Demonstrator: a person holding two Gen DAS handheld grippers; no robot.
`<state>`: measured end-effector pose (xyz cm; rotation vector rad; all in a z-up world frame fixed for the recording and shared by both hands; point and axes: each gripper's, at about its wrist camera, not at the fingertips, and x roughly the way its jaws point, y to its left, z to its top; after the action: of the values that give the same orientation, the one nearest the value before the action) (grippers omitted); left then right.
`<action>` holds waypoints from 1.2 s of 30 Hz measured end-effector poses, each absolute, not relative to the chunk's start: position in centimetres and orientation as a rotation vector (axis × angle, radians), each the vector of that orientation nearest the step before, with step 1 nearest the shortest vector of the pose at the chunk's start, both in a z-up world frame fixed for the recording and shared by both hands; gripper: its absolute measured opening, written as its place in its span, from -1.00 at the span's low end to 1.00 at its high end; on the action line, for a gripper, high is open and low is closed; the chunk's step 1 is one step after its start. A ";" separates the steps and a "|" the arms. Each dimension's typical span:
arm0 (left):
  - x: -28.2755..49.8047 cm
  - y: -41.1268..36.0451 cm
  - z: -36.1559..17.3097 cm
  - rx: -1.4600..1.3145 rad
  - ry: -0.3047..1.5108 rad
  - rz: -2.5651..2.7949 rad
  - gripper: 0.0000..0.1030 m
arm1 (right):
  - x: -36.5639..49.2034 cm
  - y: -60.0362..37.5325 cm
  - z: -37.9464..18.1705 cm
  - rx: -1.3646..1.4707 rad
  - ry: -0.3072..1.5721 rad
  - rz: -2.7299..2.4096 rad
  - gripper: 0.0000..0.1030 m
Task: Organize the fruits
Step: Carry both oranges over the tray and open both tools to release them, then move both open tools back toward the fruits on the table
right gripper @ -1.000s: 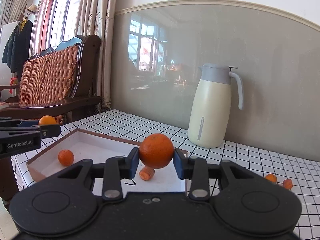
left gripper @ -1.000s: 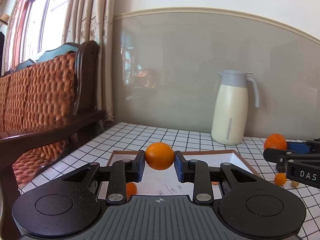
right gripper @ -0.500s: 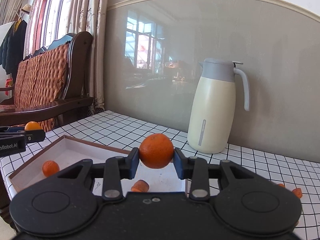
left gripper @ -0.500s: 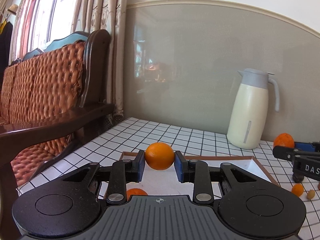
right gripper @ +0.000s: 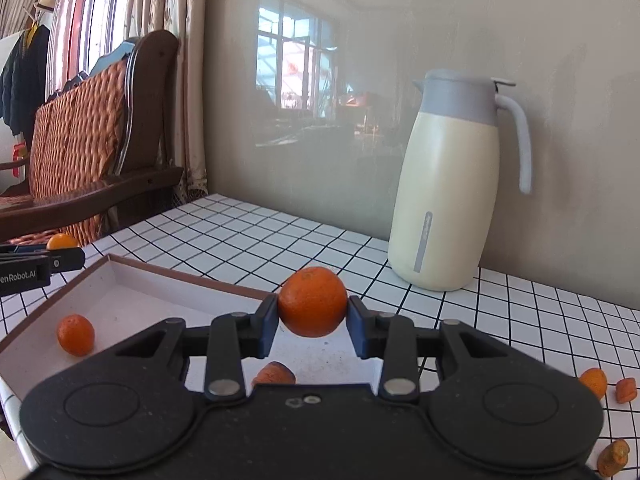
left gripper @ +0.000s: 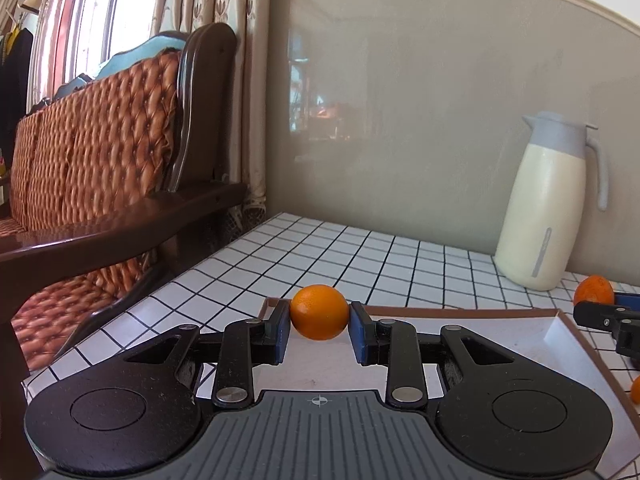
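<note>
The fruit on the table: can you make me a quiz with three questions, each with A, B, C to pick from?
1. Where does the jug stand?
A. Inside the tray
B. On the checked table, by the wall
C. On the wooden bench

2. What colour is the fruit in the right gripper?
A. Orange
B. Green
C. Purple

3. What is the left gripper doing?
A. Gaping with nothing in it
B. Lying flat inside the tray
C. Squeezing an orange

Answers:
1. B: the jug sits on the tablecloth behind the tray.
2. A: the right-hand orange between its pads is plainly orange.
3. C: both blue pads press on the left-hand orange, above the tray.
</note>
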<state>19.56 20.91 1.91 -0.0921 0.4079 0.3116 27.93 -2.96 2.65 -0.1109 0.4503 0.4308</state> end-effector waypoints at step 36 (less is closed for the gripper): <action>16.9 16.8 2.5 -0.038 0.323 0.271 1.00 | 25.5 -6.3 3.8 -0.079 0.402 0.367 0.88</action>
<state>16.89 16.75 2.50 -0.0380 0.3228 0.2713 25.46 -6.34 3.81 -0.0791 0.4015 0.3667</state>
